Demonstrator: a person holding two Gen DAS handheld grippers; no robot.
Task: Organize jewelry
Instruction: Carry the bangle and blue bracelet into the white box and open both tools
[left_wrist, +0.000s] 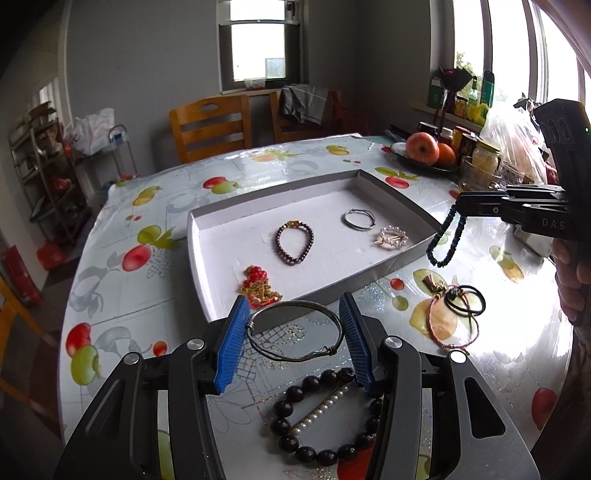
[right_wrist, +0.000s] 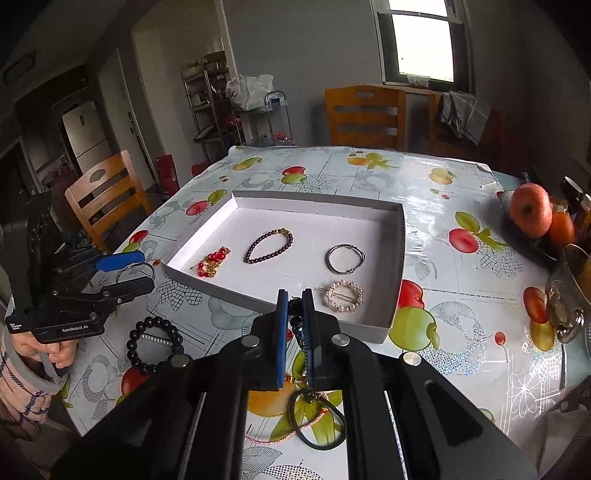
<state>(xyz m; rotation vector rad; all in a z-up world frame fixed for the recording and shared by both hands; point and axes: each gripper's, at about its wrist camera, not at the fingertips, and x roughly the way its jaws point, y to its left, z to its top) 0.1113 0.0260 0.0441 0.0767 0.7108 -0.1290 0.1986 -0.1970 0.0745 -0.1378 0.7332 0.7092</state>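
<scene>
Right gripper (right_wrist: 294, 295), centre of the right view, is closed narrow on my dark blue bead bracelet (left_wrist: 445, 240), which hangs in a loop just outside the right wall of the white tray (left_wrist: 199, 266). Left gripper (left_wrist: 293, 317), lower centre of the left view, stands wide with a thin metal bangle (left_wrist: 293, 332) spanning its blue pads (left_wrist: 232, 343); whether the pads actually press the bangle I cannot tell.

Risks, as I judge them: the hanging loop may snag the tray wall on the way over, and the bangle may spring sideways if the pads catch only its edge.

Already in the tray: a red and gold chain (left_wrist: 258, 286), a dark purple bracelet (left_wrist: 294, 242), a silver ring (left_wrist: 359, 219) and a pearl clip (left_wrist: 393, 236). Still on the tablecloth: a large black bead bracelet (left_wrist: 325, 417) with a pearl pin (left_wrist: 325, 406) across it, lower centre, and black hair ties (left_wrist: 463, 301) with a pink cord (left_wrist: 452, 328), lower right. A fruit plate (left_wrist: 399, 149) sits upper right, well clear.
</scene>
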